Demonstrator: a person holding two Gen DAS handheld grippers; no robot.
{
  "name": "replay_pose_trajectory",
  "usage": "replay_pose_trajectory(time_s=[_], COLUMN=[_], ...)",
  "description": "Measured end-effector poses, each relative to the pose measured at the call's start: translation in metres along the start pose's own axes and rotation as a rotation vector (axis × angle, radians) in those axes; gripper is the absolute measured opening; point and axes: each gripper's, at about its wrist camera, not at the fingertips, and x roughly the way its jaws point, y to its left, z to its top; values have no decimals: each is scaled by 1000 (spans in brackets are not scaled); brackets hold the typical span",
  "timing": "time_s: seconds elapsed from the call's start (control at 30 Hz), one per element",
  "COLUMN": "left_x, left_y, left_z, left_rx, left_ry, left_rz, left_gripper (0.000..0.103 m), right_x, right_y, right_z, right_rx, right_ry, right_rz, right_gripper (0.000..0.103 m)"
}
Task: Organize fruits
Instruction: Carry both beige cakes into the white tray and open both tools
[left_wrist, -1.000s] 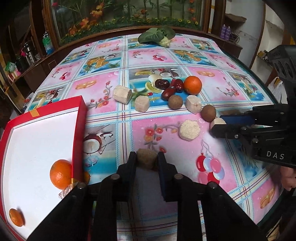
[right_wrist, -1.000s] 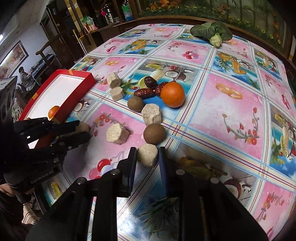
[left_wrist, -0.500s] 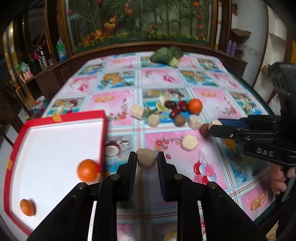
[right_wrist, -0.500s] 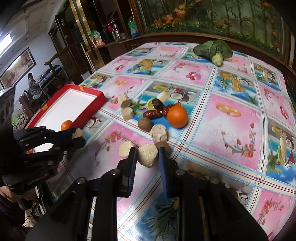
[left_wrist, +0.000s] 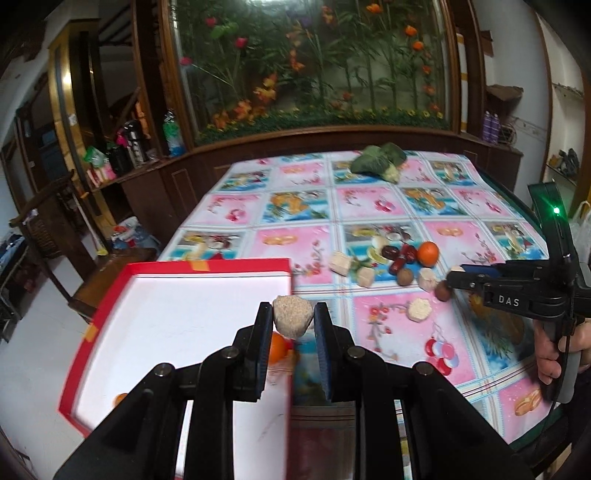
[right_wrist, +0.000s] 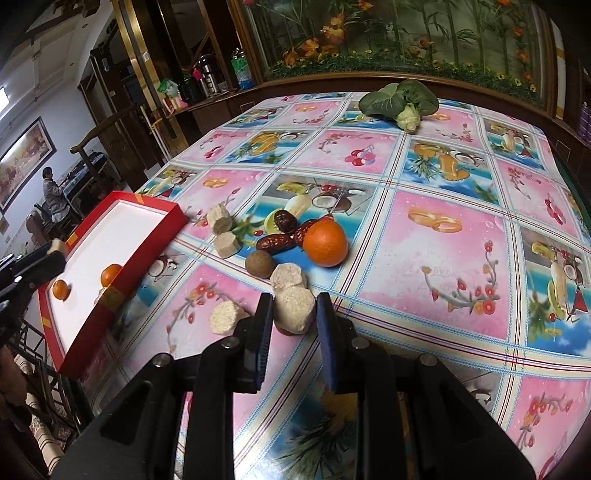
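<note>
Left claw: clamped on a beige crumbly chunk, held up off the surface above the right wall of the red tray.
Right claw: closed on a second beige chunk, lifted clear of the cloth; in the left view it comes in from 3 o'clock, a hand on its grip.
Red tray: white inside, at the surface's left edge, at 9 o'clock from the right claw.
In the tray: two small oranges and, the second close to the tray's right wall.
Just past the right claw: another beige chunk touches the held one from behind; a round pale chunk lies at 9 o'clock on a pink square.
Brown round fruit: just beyond those chunks, at 11 o'clock.
Large orange: at 12 o'clock from the right claw, beside the red dates, one of them touching its left side.
Two more chunks and: left of the dates, between them and the tray's far corner.
Surface: covered with a pink and blue fruit-print cloth.
Leafy green vegetable: far end of the surface, at 12 o'clock, well apart from the fruit.
Behind: dark wood cabinet with a glass panel of artificial flowers.
</note>
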Motion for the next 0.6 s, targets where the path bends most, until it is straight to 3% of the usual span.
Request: replay_pose_trajectory(time_s=[0.23,0.6], left_x=[-7,-5], left_y=[30,88], left_z=[-8,-34], left_rx=[-24,-91], left_ry=[-21,3], left_rz=[77,191], left_gripper=[21,21], right_x=[-5,8], right_y=[23,151], right_z=[3,5], right_rx=[-17,-137], right_ry=[-35,-62], right_rz=[-2,209], right_gripper=[26,26])
